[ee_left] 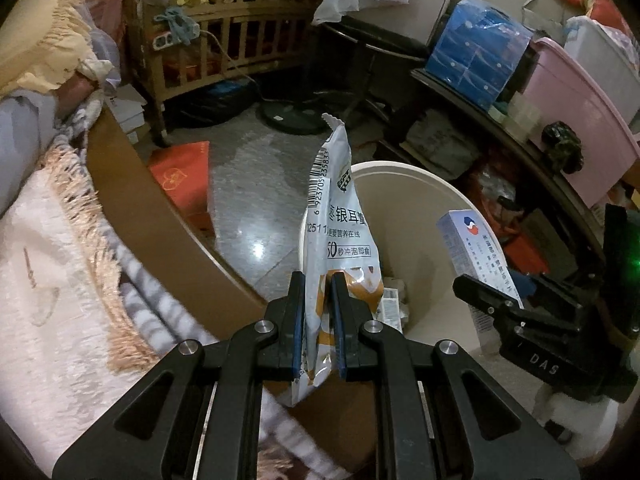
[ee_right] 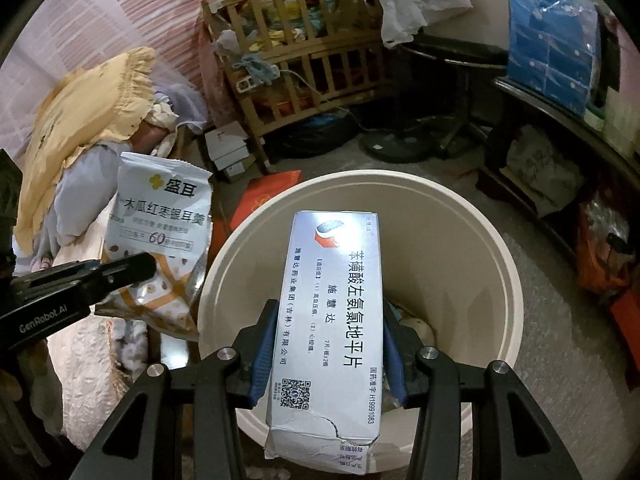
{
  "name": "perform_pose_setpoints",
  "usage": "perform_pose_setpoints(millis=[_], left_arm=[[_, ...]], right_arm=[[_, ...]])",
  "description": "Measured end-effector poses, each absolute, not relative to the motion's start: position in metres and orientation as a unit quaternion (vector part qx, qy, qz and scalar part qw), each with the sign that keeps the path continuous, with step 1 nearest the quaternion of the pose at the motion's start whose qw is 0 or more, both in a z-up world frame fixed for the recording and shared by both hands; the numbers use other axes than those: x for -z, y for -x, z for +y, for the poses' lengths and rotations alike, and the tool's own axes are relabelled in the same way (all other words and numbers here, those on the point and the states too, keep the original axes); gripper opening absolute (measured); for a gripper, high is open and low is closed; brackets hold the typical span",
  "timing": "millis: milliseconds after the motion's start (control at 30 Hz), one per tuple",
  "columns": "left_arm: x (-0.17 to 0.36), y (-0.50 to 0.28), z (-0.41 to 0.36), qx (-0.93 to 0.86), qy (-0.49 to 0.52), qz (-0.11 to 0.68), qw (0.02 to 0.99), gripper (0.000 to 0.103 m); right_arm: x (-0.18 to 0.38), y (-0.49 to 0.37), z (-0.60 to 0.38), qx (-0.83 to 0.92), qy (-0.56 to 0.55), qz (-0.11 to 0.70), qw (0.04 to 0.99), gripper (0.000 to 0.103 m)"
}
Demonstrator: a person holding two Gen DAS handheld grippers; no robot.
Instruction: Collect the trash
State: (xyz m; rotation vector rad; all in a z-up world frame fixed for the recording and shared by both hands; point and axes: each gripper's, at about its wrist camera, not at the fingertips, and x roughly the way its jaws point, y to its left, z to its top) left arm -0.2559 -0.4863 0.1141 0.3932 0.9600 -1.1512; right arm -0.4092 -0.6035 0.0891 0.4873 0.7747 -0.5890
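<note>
Cluttered bedroom floor of speckled grey stone surrounds a cream waste bin [ee_right: 504,264], with a wooden crib [ee_right: 304,80] behind it, a blue plastic-wrapped bundle [ee_right: 552,52] on a dark shelf to the right, and a fringed pale blanket [ee_left: 52,280] lying over the bed edge on the left.

The left gripper [ee_left: 318,312] is clamped on a white snack pouch [ee_left: 336,216], pinching its orange-patterned lower part between the blue pads; the pouch stands upright and edge-on in the left wrist view, so only a barcode and part of its print show. It hangs beside the near-left rim of the bin rather than clearly over the opening. In the right wrist view the same pouch [ee_right: 160,220] shows its front face, its bottom corner partly covered by the left gripper's [ee_right: 132,268] black finger.

The right gripper [ee_right: 326,344] grips a white medicine box [ee_right: 332,312] by its long sides, held over the bin's mouth. The box's near end is torn and crumpled, and it hides most of the bin's inside; only a few scraps of rubbish [ee_right: 416,326] peek out at the right, too dim to identify. From the left wrist camera the box [ee_left: 476,256] is seen at an angle, its lower part blocked by the right gripper's [ee_left: 480,296] finger.
</note>
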Motion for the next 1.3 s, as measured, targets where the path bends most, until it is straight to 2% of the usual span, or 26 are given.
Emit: perform_pose_setpoints(millis=[867,967,1000,1033,1100,1200,1300], left_arm=[[-0.095,0.265,-0.509,0.512,-0.181,0.449,0.710,0.013],[-0.096,0.266,-0.508,0.528,-0.168,0.453,0.698,0.019],[-0.096,0.265,-0.507,0.528,-0.166,0.454,0.698,0.028],[-0.097,0.265,-0.506,0.528,-0.164,0.454,0.699,0.042],[-0.101,0.265,-0.500,0.530,-0.154,0.449,0.703,0.053],[-0.111,0.267,-0.491,0.524,-0.158,0.437,0.714,0.054],[-0.127,0.269,-0.475,0.513,-0.164,0.414,0.734,0.054]], right_arm=[[-0.081,0.417,-0.617,0.288,-0.265,0.358,0.848,0.045],[-0.080,0.418,-0.619,0.292,-0.270,0.355,0.846,0.049],[-0.081,0.419,-0.620,0.297,-0.269,0.355,0.844,0.050],[-0.082,0.420,-0.620,0.300,-0.269,0.353,0.845,0.050],[-0.086,0.422,-0.619,0.301,-0.271,0.344,0.847,0.053],[-0.091,0.425,-0.616,0.303,-0.271,0.334,0.850,0.059],[-0.101,0.425,-0.605,0.305,-0.259,0.324,0.857,0.059]])
